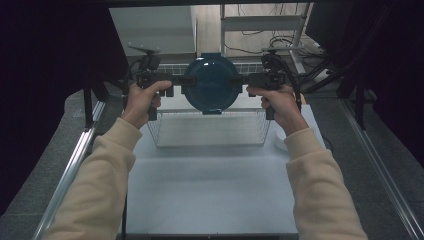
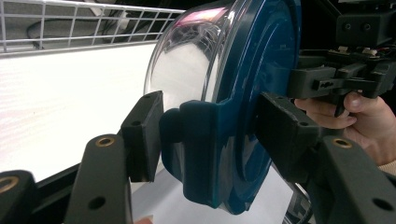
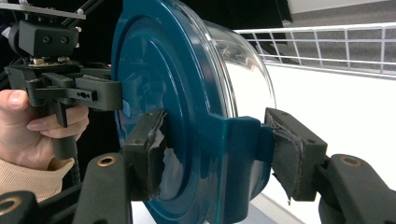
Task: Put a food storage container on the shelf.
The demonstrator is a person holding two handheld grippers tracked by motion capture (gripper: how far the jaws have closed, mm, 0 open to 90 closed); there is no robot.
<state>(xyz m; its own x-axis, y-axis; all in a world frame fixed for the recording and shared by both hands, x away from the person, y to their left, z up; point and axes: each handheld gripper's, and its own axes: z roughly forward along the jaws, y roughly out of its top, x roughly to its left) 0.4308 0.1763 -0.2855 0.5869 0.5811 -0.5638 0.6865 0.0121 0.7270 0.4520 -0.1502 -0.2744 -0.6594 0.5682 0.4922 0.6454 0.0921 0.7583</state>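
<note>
Fingers (image 2: 144,135) of both grippers pinching side tabs of blue-lidded clear container (image 1: 212,82), holding it above wire basket (image 1: 210,135); rigid, smooth plastic, likely light, slippery; tabs being best hold.

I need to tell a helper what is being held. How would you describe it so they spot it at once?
Start at the white table and find the wire basket at its far end. Held above it between both tongs is a round container on its side: clear body, dark teal lid with side clips, the one coloured thing there.
</note>
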